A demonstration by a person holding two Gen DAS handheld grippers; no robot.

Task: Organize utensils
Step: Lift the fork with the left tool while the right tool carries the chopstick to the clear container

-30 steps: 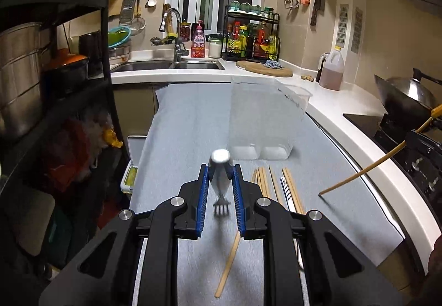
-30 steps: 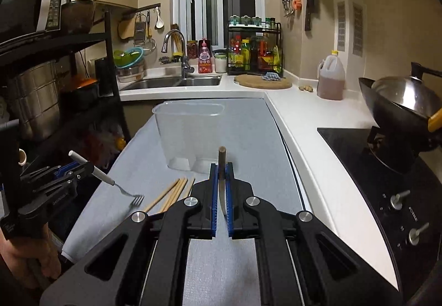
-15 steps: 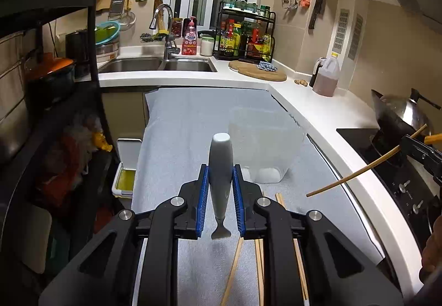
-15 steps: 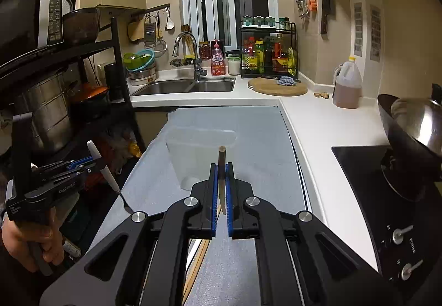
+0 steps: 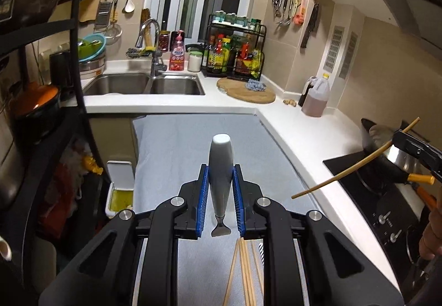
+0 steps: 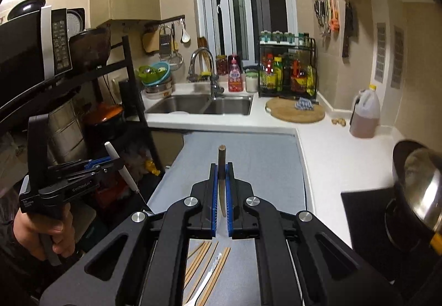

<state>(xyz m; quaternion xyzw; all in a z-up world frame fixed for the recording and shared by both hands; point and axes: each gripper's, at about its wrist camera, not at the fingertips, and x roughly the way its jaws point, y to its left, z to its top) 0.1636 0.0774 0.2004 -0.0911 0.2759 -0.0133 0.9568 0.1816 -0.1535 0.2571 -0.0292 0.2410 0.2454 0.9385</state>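
Observation:
My left gripper (image 5: 220, 181) is shut on a fork with a white handle (image 5: 220, 165), handle pointing up and forward, held above the grey mat (image 5: 199, 134). It also shows in the right wrist view (image 6: 105, 165), with the fork (image 6: 121, 165) tilted. My right gripper (image 6: 221, 173) is shut on a single wooden chopstick (image 6: 221, 176), seen in the left wrist view (image 5: 356, 165) at the right, above the stove. Several chopsticks (image 5: 246, 272) lie on the mat below, with a metal utensil (image 6: 207, 278) among them. The clear container is out of view.
A double sink (image 5: 143, 85) and spice rack (image 5: 234, 51) stand at the back. A round cutting board (image 5: 246, 90) and an oil jug (image 5: 315, 98) sit on the white counter. A wok (image 6: 420, 187) sits on the stove at right. A black shelf rack (image 5: 41, 85) stands at left.
Both grippers have risen and tilted upward with their utensils. The clear container has dropped out of both views.

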